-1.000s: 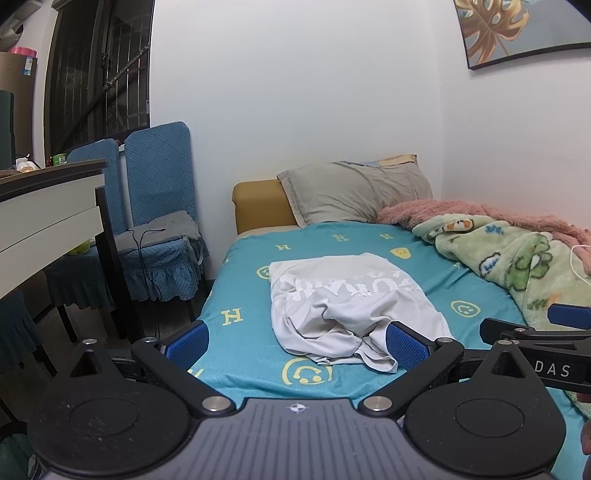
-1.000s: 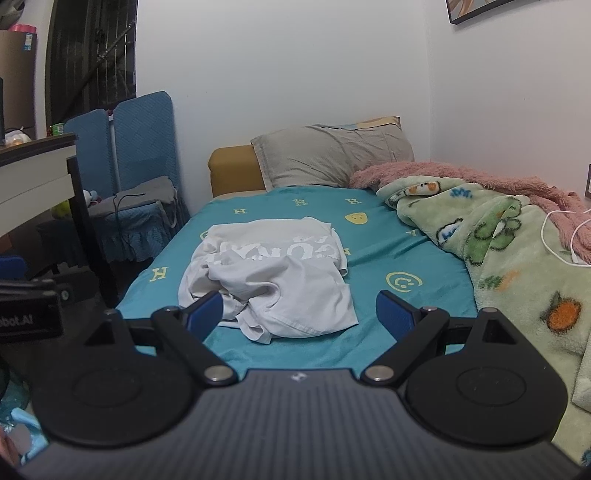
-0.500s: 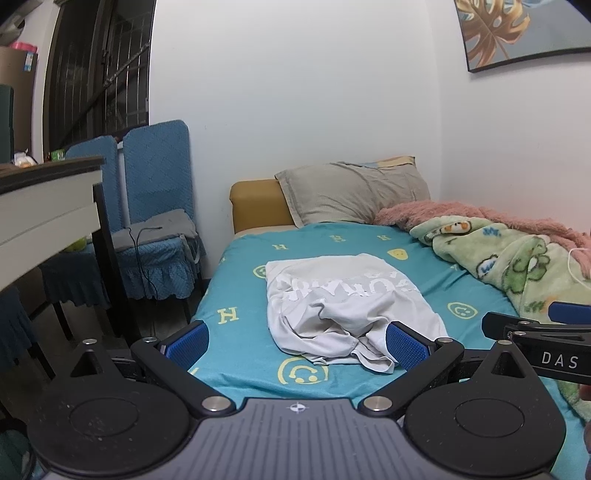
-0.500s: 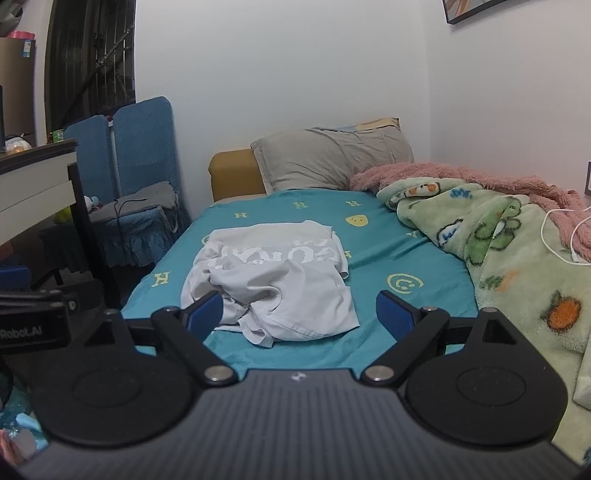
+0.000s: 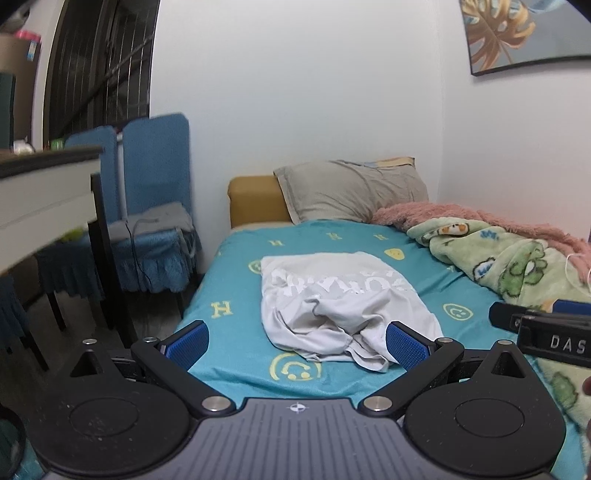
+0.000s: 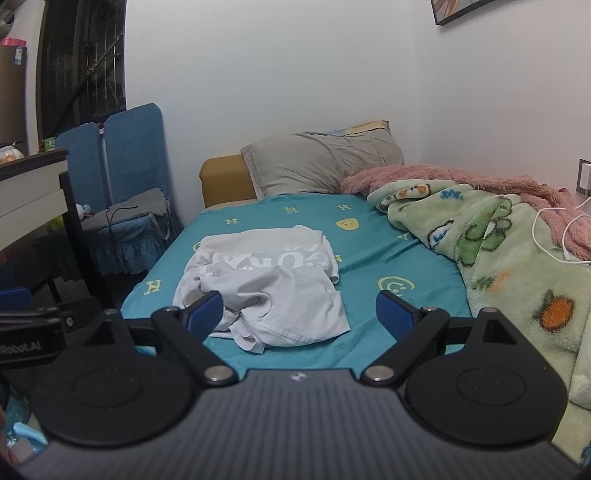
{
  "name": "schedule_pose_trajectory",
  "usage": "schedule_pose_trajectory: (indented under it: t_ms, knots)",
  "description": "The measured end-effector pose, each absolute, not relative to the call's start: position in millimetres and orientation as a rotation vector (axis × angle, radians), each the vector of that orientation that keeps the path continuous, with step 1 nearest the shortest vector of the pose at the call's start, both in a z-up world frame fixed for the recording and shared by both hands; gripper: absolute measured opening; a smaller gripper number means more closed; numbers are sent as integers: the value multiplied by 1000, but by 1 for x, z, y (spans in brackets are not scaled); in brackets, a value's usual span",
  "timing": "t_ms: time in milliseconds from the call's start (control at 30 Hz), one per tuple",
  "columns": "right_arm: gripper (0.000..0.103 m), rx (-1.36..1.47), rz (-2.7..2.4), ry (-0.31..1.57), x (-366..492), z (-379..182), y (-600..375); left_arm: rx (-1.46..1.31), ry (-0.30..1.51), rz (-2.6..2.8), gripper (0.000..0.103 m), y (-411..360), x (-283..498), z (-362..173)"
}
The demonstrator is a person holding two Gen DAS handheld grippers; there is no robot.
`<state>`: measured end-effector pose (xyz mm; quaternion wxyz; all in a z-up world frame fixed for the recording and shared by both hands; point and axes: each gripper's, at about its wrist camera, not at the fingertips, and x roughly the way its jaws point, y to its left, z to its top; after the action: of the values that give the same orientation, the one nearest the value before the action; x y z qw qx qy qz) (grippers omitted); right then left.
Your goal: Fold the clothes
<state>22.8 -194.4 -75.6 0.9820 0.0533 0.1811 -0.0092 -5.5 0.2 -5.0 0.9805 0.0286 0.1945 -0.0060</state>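
Folding has not begun, by the look of it: the white T-shirt [image 5: 340, 302] lies crumpled mid-bed [image 5: 236, 332], untouched. The left hand-held gripper [image 5: 297, 341] and right hand-held gripper [image 6: 299, 314] both gape wide, holding nothing, short of the cloth. All folds remain.

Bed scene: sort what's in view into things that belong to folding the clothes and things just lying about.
For the job:
- white T-shirt, crumpled on the teal sheet
- left gripper, open
- right gripper, open

Just lying about:
- grey pillow
- green cartoon blanket
- pink fleece blanket
- white cable
- blue chairs
- wall picture
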Motion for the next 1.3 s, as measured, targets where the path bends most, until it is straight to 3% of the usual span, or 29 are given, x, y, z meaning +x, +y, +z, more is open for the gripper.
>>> schedule_pose_trajectory:
  t_ms: [433, 467, 500, 667, 1033, 1067, 1200, 1300]
  knots:
    - [90, 231, 23, 393, 35, -85, -219, 81, 366, -18, 103, -10, 23, 32]
    - [88, 242, 29, 403, 38, -88, -220, 80, 365, -19, 103, -10, 26, 35]
    - [77, 249, 36, 421, 43, -92, -220, 65, 371, -17, 103, -3, 28, 32]
    - [67, 262, 57, 529, 81, -114, -209, -9, 399, -9, 103, 32, 37, 14]
    - [65, -36, 68, 617, 193, -176, -128, -189, 447, -26, 103, 112, 75, -14]
    - [63, -69, 56, 629, 200, -182, -123, -189, 455, -30, 103, 116, 79, -18]
    - [18, -128, -26, 667, 216, -189, -120, -202, 489, -54, 103, 125, 91, -34]
    - [11, -154, -33, 624, 203, -170, -123, -198, 486, -90, 103, 121, 94, -38]
